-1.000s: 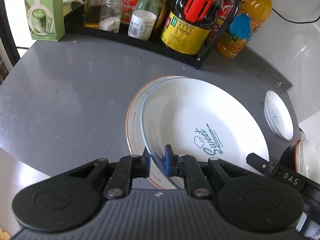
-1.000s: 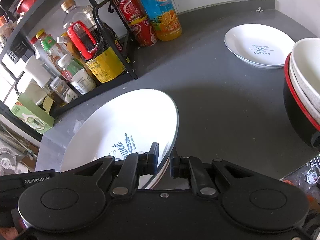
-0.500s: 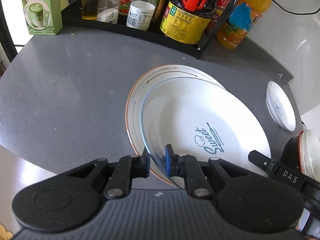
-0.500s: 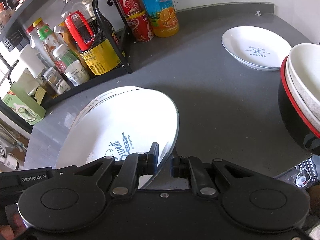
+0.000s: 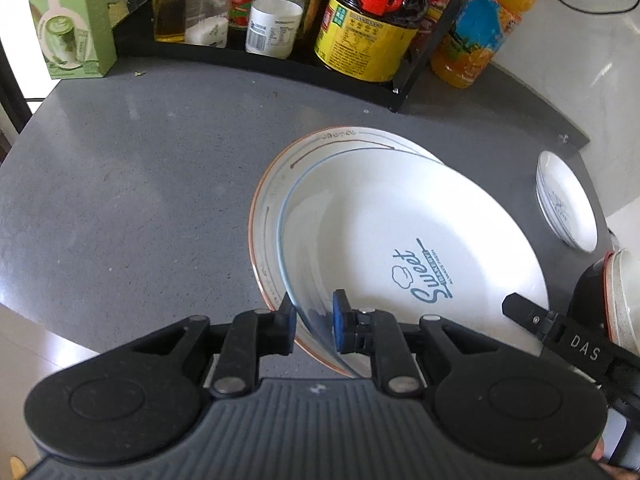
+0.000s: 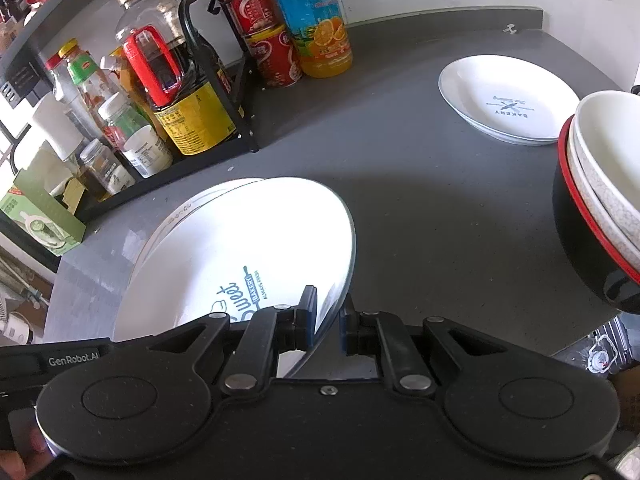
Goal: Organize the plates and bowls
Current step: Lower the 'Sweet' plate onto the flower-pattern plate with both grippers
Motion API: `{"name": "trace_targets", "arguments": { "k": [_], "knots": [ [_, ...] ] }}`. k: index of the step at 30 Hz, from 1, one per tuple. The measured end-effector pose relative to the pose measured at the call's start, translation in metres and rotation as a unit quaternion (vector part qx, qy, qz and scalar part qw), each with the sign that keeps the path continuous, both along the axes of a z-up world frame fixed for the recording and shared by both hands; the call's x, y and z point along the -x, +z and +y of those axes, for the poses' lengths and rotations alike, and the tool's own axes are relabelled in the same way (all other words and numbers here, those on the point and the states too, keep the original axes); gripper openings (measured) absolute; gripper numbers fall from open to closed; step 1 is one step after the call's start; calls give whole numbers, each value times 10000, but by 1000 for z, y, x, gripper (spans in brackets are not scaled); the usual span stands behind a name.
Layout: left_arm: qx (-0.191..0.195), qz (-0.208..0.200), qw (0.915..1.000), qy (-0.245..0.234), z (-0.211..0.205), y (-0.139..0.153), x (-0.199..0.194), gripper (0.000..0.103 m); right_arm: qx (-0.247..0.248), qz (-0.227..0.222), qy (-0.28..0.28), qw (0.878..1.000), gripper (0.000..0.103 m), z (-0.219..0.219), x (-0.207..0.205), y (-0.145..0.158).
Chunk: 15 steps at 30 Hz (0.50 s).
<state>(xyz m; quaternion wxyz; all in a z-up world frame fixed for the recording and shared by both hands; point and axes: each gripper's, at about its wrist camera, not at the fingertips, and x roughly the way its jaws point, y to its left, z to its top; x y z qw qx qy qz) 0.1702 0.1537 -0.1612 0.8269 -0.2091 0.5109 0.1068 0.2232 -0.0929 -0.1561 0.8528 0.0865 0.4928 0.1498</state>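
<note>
A white plate (image 5: 400, 220) printed "Sweet" is held tilted just over a larger brown-rimmed plate (image 5: 280, 184) on the grey counter (image 5: 140, 200). My left gripper (image 5: 314, 314) has the white plate's near-left rim between its pads; the jaws are opening, but the pads still touch the rim. My right gripper (image 6: 326, 312) is shut on the same white plate (image 6: 240, 248) at its right rim. The brown-rimmed plate (image 6: 176, 216) shows only as a sliver behind it.
A small "Bakery" plate (image 6: 508, 96) lies at the counter's far right. A stack of bowls (image 6: 600, 184), black and red outside, stands near the right edge. A black rack (image 5: 280, 60) of bottles and jars lines the back, with a juice bottle (image 6: 320, 32) and green carton (image 5: 72, 24).
More of the brown-rimmed plate now shows beyond the white plate's far edge. The left jaws stand slightly wider on the rim. The right grip is unchanged.
</note>
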Motion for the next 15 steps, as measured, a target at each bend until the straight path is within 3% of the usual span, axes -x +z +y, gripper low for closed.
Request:
{"name": "trace_targets", "arguments": {
  "k": [15],
  "knots": [
    [-147,296,9993,-193,1,-7,-22,22,25,32,-38,10000,8,0,-3,-2]
  ]
}}
